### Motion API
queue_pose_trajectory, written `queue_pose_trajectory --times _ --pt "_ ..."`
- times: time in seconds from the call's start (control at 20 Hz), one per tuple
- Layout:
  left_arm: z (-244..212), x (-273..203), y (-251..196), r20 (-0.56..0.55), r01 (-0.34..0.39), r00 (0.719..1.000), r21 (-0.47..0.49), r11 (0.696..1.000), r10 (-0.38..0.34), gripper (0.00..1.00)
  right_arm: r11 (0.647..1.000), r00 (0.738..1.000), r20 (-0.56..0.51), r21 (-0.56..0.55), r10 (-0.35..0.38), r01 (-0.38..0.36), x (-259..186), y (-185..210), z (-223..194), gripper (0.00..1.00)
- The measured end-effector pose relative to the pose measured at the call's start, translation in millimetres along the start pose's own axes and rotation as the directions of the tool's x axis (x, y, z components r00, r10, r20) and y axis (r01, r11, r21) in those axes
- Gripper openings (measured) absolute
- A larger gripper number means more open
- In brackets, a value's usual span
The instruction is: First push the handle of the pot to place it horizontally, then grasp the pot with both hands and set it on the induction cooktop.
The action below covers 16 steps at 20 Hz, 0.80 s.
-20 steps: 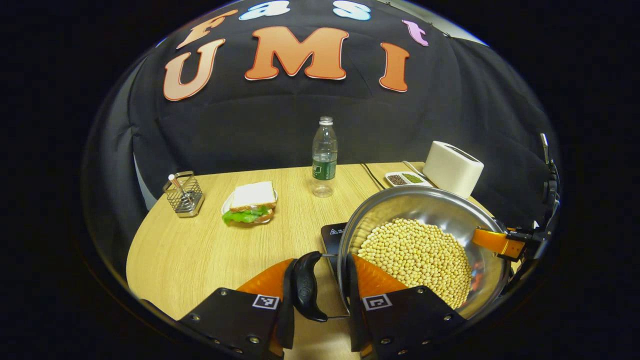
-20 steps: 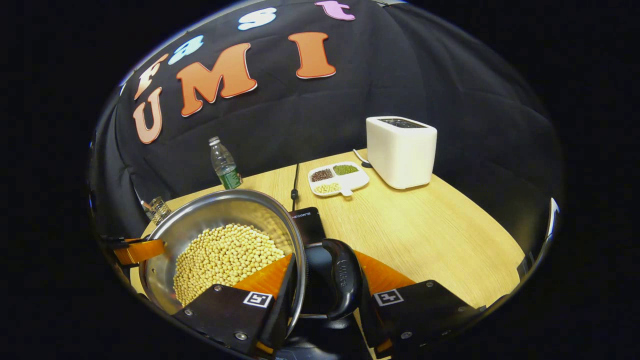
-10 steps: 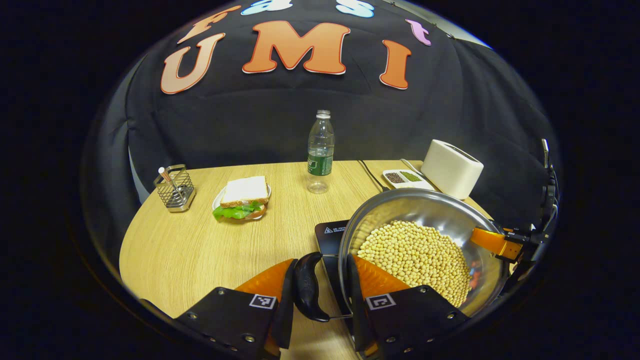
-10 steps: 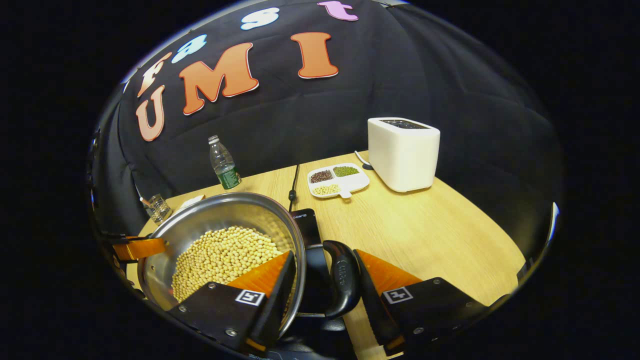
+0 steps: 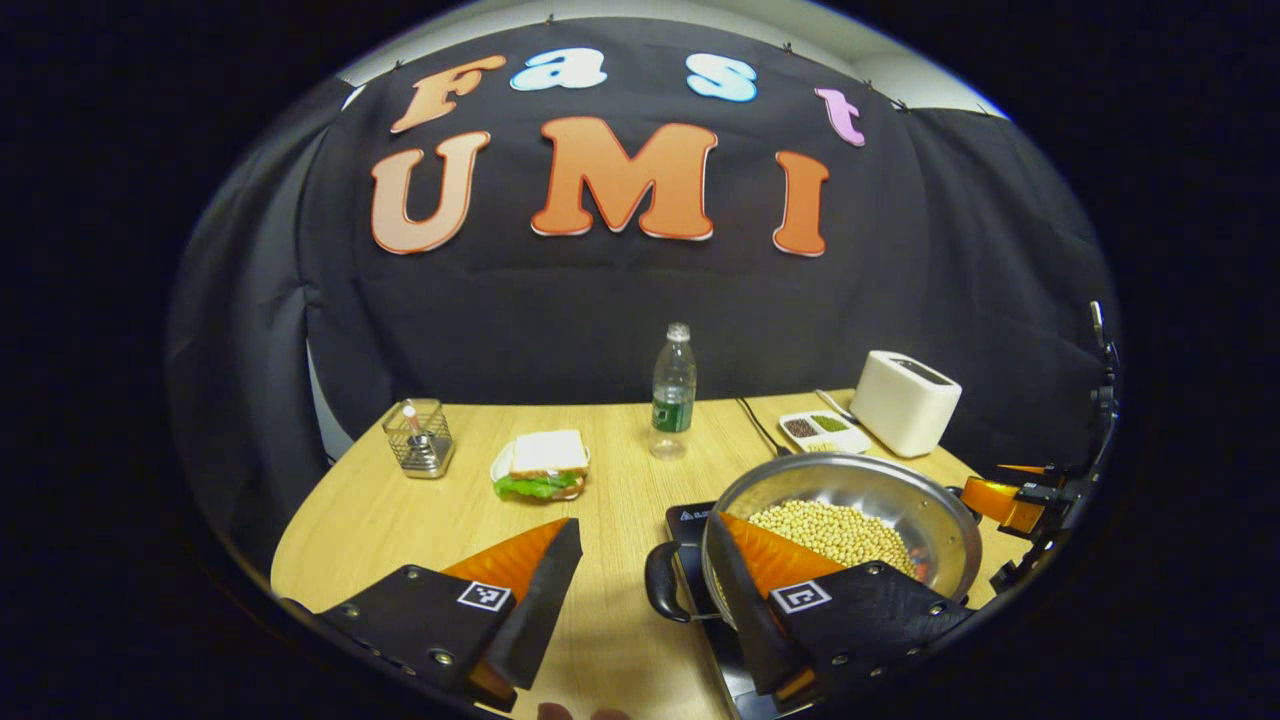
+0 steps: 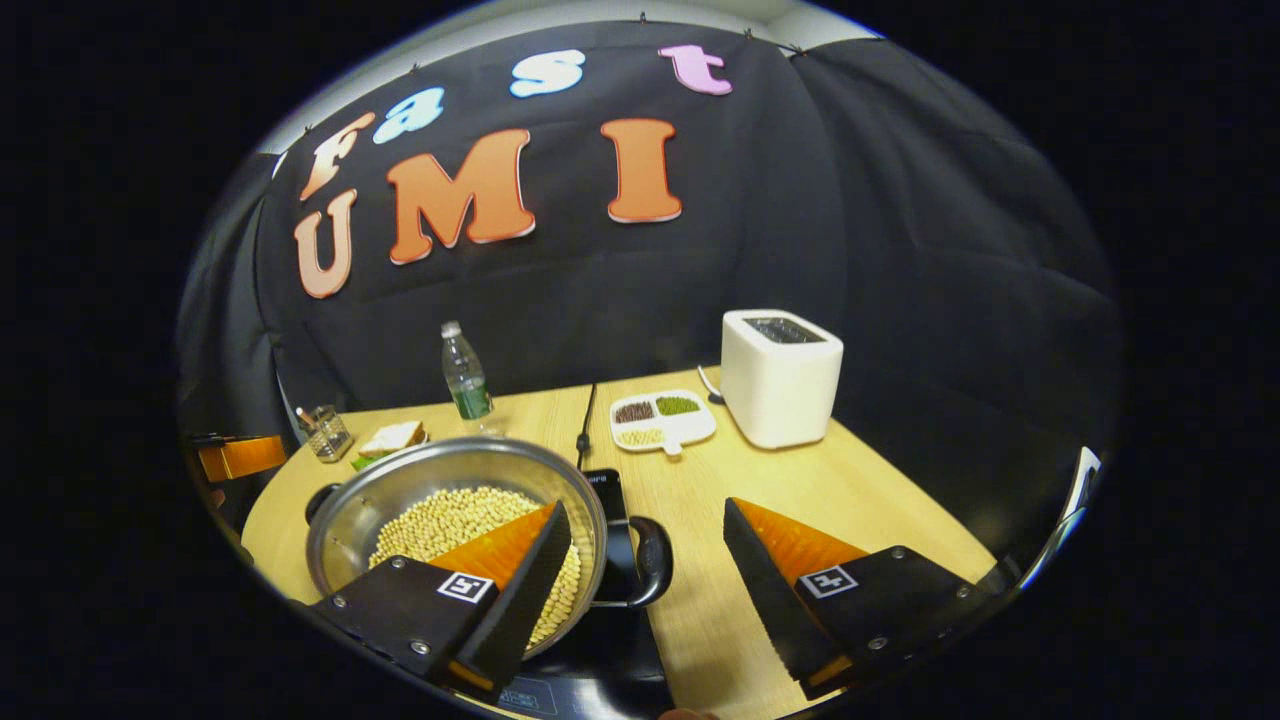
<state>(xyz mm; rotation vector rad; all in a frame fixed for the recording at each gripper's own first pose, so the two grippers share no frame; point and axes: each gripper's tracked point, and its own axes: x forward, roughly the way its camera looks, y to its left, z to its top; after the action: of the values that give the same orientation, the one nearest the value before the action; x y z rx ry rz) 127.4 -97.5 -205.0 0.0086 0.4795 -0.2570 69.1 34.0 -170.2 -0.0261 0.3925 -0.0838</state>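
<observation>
**Pot down on the cooktop, both grippers let go**

The pot (image 5: 850, 525) of beans sits on the black induction cooktop (image 6: 605, 490). The left gripper (image 5: 640, 590) and right gripper (image 6: 645, 575) both hang spread wide, clear of the handles. Best to draw straight back without nudging a handle. The cooktop's printing is too small to read.

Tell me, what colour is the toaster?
White. The toaster shows best in the right gripper view, at the table's far side.
</observation>
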Motion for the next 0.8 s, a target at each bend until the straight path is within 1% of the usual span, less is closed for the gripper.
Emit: queue_pose_trajectory --times 0.15,0.25,0.35,0.45,0.5,0.55,0.6,0.65,0.75,0.8 --pt "55 -44 35 0.117 -0.099 0.988 -0.022 0.995 0.101 0.79 0.999 0.994 0.111 -0.027 -0.017 0.02 -37 -14 50 0.96" --pt "91 -71 60 0.197 -0.173 0.964 -0.037 0.984 0.177 0.78 1.0 0.987 0.162 -0.028 -0.009 0.014 -60 -21 78 0.95" --pt "121 -99 77 0.272 -0.227 0.935 -0.039 0.973 0.228 0.79 0.999 0.975 0.221 -0.033 -0.003 0.011 -84 -26 106 0.95" --pt "133 -126 93 0.28 -0.291 0.917 -0.013 0.957 0.283 0.78 0.999 0.959 0.282 -0.033 0.003 0.006 -101 -34 134 0.95" --pt "138 -136 95 0.282 -0.299 0.914 -0.016 0.954 0.291 0.78 1.0 0.952 0.304 -0.029 0.015 -0.006 -109 -34 145 0.95" --pt "147 -144 92 0.287 -0.292 0.914 -0.021 0.956 0.285 0.79 0.999 0.945 0.326 -0.027 0.026 -0.019 -117 -33 158 0.95" --pt "154 -152 92 0.292 -0.282 0.916 -0.025 0.959 0.277 0.79 0.999 0.939 0.343 -0.032 0.032 -0.022 -122 -34 167 0.95" --pt "163 -162 94 0.309 -0.277 0.911 -0.031 0.96 0.273 0.78 0.999 0.931 0.363 -0.042 0.031 -0.017 -127 -36 174 0.95" --pt "180 -181 104 0.352 -0.303 0.888 -0.034 0.952 0.295 0.78 0.999 0.919 0.394 -0.051 0.031 -0.012 -136 -37 184 0.95" --pt "184 -188 106 0.366 -0.315 0.879 -0.032 0.948 0.305 0.78 0.999 0.916 0.4 -0.049 0.042 -0.024 -139 -36 187 0.95"
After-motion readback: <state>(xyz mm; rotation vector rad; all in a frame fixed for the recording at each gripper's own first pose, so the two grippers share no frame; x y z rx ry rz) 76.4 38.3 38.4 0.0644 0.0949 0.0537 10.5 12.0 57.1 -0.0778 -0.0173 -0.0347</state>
